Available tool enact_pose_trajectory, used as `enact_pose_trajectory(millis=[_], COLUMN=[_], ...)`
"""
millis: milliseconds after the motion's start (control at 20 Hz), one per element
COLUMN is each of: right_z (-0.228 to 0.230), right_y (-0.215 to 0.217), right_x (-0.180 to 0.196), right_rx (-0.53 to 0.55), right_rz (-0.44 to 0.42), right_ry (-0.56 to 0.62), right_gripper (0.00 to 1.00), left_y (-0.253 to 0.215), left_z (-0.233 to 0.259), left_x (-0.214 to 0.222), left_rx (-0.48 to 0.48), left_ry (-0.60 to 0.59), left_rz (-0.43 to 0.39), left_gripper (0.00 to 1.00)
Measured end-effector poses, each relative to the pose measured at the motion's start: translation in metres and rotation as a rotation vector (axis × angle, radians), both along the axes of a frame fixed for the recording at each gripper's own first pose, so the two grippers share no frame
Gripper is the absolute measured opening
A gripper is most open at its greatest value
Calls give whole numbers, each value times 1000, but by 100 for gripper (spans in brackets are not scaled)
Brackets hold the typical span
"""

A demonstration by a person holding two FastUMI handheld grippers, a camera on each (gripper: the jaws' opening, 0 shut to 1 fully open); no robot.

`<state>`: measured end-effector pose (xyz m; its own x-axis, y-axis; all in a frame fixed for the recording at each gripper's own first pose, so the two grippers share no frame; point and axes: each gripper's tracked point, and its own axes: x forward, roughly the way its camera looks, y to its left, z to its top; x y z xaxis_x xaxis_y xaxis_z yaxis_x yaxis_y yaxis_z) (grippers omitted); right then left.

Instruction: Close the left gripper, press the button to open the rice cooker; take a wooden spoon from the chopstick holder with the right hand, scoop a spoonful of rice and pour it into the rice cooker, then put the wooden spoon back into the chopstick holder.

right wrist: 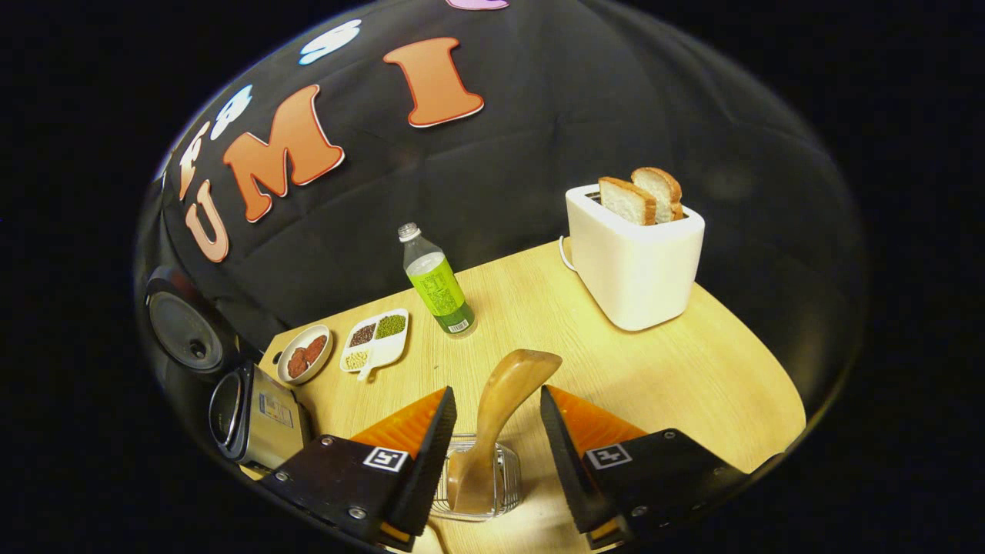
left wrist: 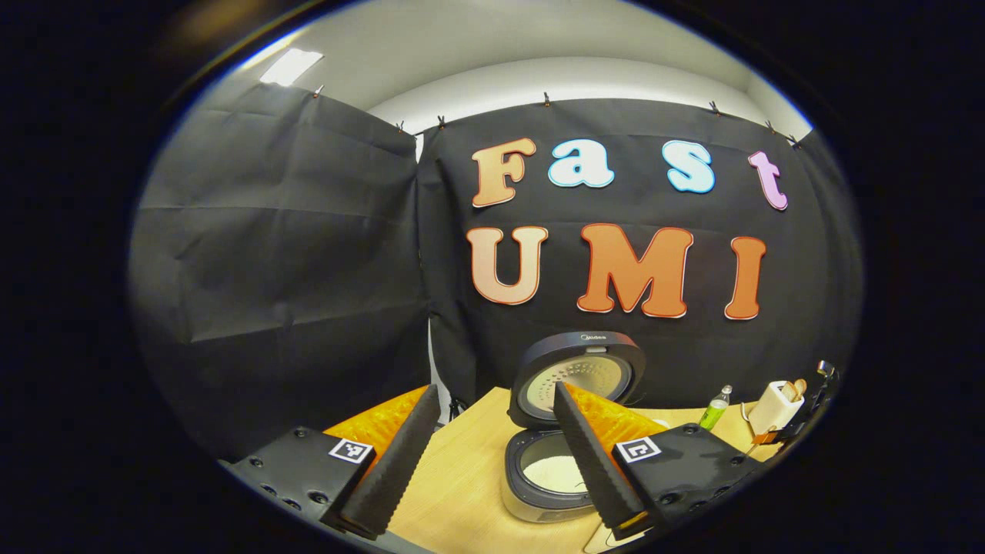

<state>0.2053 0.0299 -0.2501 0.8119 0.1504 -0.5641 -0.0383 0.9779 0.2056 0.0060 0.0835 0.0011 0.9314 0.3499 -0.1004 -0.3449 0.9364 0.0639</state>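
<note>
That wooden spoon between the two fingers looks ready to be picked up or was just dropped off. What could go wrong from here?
1. The spoon leans tilted in a small clear holder; a sideways nudge from the open right hand-held gripper might tip the holder.
2. The bottle stands upright just beyond; a forward swing could topple it.
3. The cooker stands open with rice inside; the left hand-held gripper, hovering close, might bump its raised lid.
</note>
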Motion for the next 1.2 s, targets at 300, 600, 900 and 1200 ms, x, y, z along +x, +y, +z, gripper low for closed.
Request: enact_pose_trajectory(millis=[300, 600, 900, 1200], right_z=[-4, 28, 104, 156], right_y=[15, 21, 30, 77], right_x=[0, -13, -45, -112], right_rx=[107, 56, -11, -37], right_rz=[-11, -26, -57, -21], right_ry=[48, -38, -195, -305], right_gripper=[23, 2, 2, 2], left_y=[11, 21, 45, 65], left_z=[-16, -21, -10, -10], left_x=[-1, 6, 18, 39], left_rx=[13, -10, -25, -45], left_ry=[49, 44, 22, 17], left_rz=[17, -28, -109, -222], left_gripper=[97, 97, 97, 96])
